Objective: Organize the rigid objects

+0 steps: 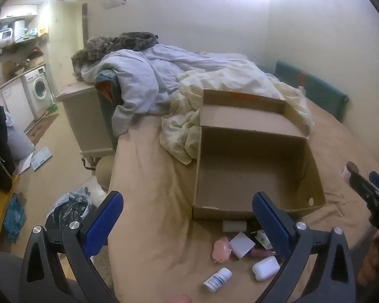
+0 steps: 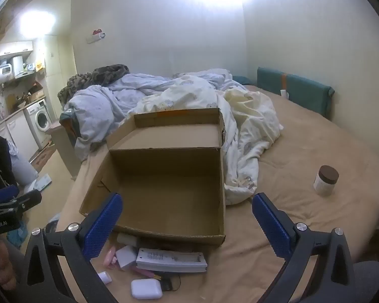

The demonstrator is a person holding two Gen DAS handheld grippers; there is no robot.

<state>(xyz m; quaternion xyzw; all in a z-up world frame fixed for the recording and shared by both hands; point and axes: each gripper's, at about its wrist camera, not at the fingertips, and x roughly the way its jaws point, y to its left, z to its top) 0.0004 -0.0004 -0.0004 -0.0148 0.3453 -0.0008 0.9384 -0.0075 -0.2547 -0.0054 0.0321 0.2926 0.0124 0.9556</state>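
An open cardboard box [image 1: 255, 174] lies empty on the tan bed; it also shows in the right wrist view [image 2: 164, 189]. In front of it lies a small pile: a pink toy [image 1: 221, 248], a white pill bottle [image 1: 217, 279], a white earbud case [image 1: 265, 267] [image 2: 146, 288], a white block [image 1: 241, 245] and a white remote [image 2: 171, 260]. A brown-lidded jar [image 2: 325, 179] stands apart at the right. My left gripper [image 1: 187, 219] is open above the pile. My right gripper [image 2: 187, 219] is open over the box's near edge.
Crumpled blue and cream bedding [image 1: 189, 80] lies behind the box. A teal cushion [image 2: 293, 88] leans on the far wall. The bed's left edge drops to a floor with a dark bag [image 1: 68, 207]. A washing machine [image 1: 38, 88] stands at the far left.
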